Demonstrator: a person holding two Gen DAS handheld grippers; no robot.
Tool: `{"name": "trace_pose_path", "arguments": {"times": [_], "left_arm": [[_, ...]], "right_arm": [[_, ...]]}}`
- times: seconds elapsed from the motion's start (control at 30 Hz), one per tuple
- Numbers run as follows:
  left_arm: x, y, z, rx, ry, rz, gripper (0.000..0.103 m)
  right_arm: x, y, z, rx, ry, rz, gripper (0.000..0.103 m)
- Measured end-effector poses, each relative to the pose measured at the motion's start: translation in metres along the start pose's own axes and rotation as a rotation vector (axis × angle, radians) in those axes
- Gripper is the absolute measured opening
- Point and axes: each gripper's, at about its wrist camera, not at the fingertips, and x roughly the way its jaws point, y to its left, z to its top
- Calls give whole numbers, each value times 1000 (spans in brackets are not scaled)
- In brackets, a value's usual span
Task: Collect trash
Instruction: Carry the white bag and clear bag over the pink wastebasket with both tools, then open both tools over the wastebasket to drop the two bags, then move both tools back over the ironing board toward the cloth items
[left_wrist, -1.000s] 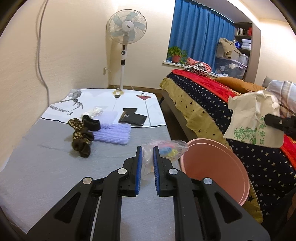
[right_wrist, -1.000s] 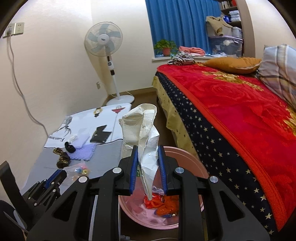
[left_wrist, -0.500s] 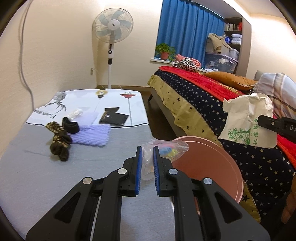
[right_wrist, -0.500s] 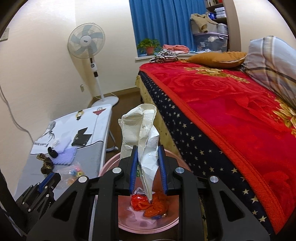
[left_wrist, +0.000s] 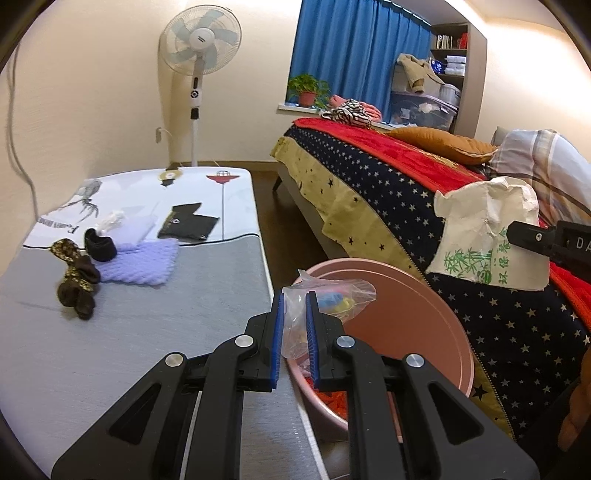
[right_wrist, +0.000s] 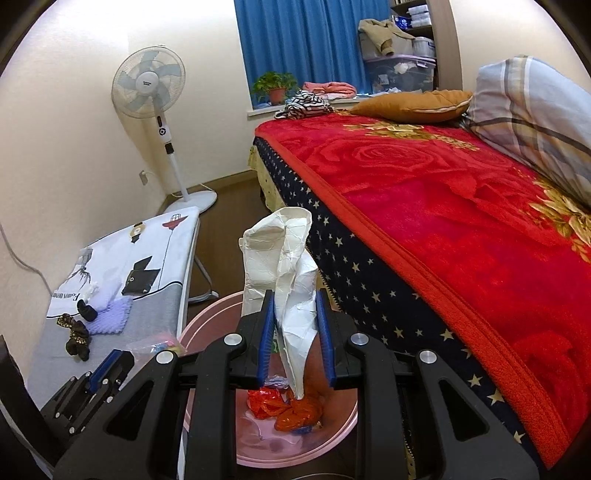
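My left gripper (left_wrist: 294, 308) is shut on a clear plastic bag (left_wrist: 332, 301) with colourful bits inside, held over the near rim of the pink bin (left_wrist: 424, 295). My right gripper (right_wrist: 294, 312) is shut on a crumpled white paper bag (right_wrist: 284, 258) with green print and holds it above the pink bin (right_wrist: 207, 321), which has red and orange wrappers (right_wrist: 284, 408) at its bottom. The paper bag also shows in the left wrist view (left_wrist: 487, 236), at the right above the bin. The left gripper shows low left in the right wrist view (right_wrist: 114, 360).
A grey and white ironing board (left_wrist: 129, 325) stands left of the bin, with brown socks (left_wrist: 75, 284), a purple knit cloth (left_wrist: 142, 260) and a black pouch (left_wrist: 188, 225) on it. A bed with a red blanket (right_wrist: 461, 206) is to the right. A standing fan (left_wrist: 199, 44) is by the wall.
Both grippers have moved with their bags toward and over the pink bin. The left gripper has left the ironing board and now holds the plastic bag over the bin's rim.
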Motion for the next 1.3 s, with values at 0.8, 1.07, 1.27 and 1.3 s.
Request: {"name": "trace_pose_path", "arguments": {"times": [0.8,1.07,1.27,1.3], "left_arm": [[20,-16,-8,8,86,-95,33],[8,-2,-7,-5,52,-56,34],[-8,26,-4,-45,12,26,34],[-11,33,-4,-58,1,52,34]], "right_arm": [[-1,-1,0,1,-13,-28,48],[-4,2,-4,1,-19,-16,50],[-7,19,-7,-12,-32,43,50],[-8,22,-7,-16,-35,56,50]]}}
